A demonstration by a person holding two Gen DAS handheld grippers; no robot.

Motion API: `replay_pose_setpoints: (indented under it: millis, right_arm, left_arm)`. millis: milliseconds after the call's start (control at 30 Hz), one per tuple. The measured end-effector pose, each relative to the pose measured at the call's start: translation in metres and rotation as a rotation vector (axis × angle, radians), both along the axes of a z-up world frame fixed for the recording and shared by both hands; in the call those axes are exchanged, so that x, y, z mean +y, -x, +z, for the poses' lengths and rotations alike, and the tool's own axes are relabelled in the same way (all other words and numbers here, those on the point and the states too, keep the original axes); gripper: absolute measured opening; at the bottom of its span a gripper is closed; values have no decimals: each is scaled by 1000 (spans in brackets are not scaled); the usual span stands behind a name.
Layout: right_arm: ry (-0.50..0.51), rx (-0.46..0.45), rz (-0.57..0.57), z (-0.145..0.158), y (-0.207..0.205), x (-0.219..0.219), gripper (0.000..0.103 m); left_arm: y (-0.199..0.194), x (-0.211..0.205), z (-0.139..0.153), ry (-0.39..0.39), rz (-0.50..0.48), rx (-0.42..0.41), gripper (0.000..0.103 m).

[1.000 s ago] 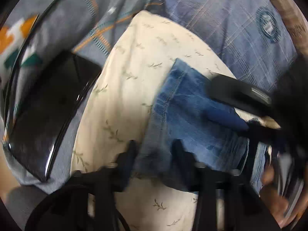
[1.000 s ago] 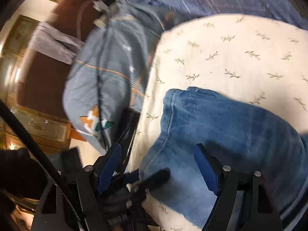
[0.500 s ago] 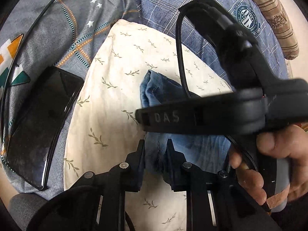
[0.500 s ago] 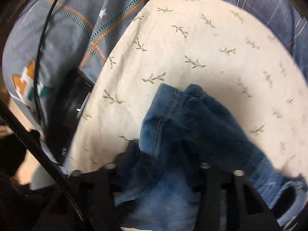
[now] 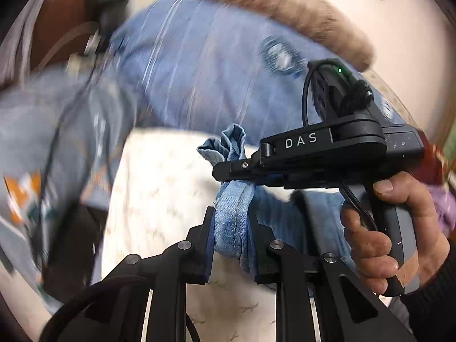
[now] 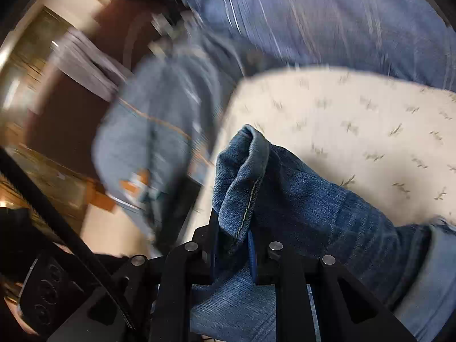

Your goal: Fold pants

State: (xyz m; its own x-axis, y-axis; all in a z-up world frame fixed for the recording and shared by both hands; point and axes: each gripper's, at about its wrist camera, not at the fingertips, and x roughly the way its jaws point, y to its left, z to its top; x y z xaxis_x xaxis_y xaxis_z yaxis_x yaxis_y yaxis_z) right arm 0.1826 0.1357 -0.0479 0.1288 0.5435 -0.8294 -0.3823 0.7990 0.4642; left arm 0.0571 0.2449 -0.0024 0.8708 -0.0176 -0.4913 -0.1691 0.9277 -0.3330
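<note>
- Jeans (image 5: pixel 232 222): bunched hem lifted above the cream pillow (image 5: pixel 159 199), the rest trailing down to the right.
- Left gripper (image 5: pixel 231 238) clamps the hem.
- Right gripper (image 6: pixel 232 242) pinches the same hem just beyond; both equally near.

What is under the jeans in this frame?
Under the jeans lies a cream leaf-print cloth, bare beside them. Both the left gripper and the right gripper pinch bunched denim. Whatever sits beneath the cloth itself is covered.
</note>
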Motion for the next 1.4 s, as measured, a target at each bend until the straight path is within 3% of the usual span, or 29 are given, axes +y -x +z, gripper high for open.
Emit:
replay_pose_setpoints:
  millis: [133,233,400,567,667,767,833,867,1000,1067,1167,1267,1300,1400]
  right_arm:
    - [-109,-94,-53,42,24,-47,16]
    - [-193,-170,-126,74,41,-104,16]
    - [-262,-224,-253,88,53,-202,16]
    - [-333,-169,-372,34,55,-286,17]
    - [-375,-47,-475,-20,54,-320,23]
    - [-406,8,-508,-23,48,-331,30]
    - [-397,-82,-509,2,51,-333,67]
    - [-407,-110,-502,10,53,-335,69]
    - [-360,-189,-466,31,58,-327,69]
    - [-348,-219,-475,33,60,-323,67]
    - [-351,-207,-425,33,56,-314,63]
    - [-237,-235,-415,30,45,-298,58]
    - [-220,-240,-415,30,43,-297,52]
    - [-196,-245,-388,23,34,-291,54]
  left_arm:
    - [8,-55,28,-100,-59,-74,17]
    - [10,-102,47,-127,-154,-131,16]
    - [-18,-163,42,-163,-299,-129,15]
    - [-59,-224,-5,-203,-426,-10,15]
    - [-74,-244,-41,-266,-440,97,11]
    - [-63,-245,-43,-258,-445,78,15]
    - [-58,-247,-40,-251,-442,78,23]
    - [-55,-248,-38,-245,-438,92,26]
    - [-35,-235,-22,-146,-458,65,32]
    - [-32,-223,-14,-101,-447,28,44]
    - [-34,-211,-15,-136,-375,24,46]
    - [-48,-214,-24,-138,-383,73,44]
    - [-56,-219,-26,-166,-395,86,44]
    - [-72,-238,-35,-255,-422,107,44]
